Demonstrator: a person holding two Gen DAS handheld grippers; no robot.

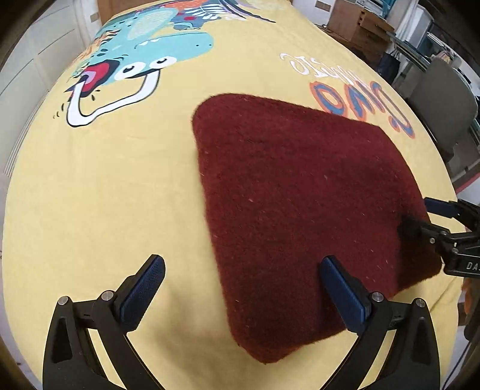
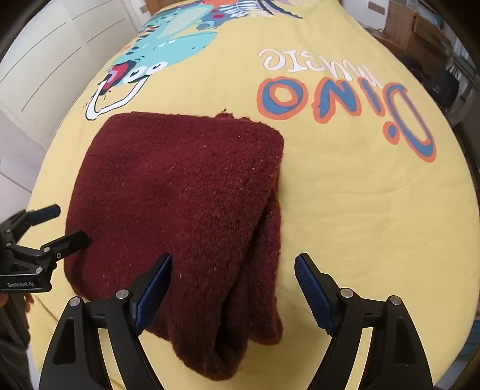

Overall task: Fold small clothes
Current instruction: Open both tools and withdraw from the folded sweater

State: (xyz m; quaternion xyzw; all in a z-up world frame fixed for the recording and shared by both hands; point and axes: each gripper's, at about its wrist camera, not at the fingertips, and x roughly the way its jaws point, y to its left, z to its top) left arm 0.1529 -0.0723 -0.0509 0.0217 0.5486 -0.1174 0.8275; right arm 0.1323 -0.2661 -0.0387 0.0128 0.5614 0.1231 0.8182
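A dark red knitted garment (image 1: 300,204) lies folded into a thick block on the yellow dinosaur-print cloth (image 1: 120,186); it also shows in the right wrist view (image 2: 186,204), with stacked layers along its right side. My left gripper (image 1: 243,285) is open and empty, straddling the garment's left edge just above it. My right gripper (image 2: 234,288) is open and empty over the garment's near right part. Each gripper shows in the other's view: the right one (image 1: 420,216) at the garment's right edge, the left one (image 2: 66,223) at its left edge.
The yellow cloth (image 2: 375,210) covers the whole table, with a teal dinosaur print (image 2: 168,45) far left and "DINO" lettering (image 2: 345,105) far right. White cabinets (image 1: 30,60) stand to the left, cardboard boxes (image 1: 360,24) and a grey chair (image 1: 444,105) to the right.
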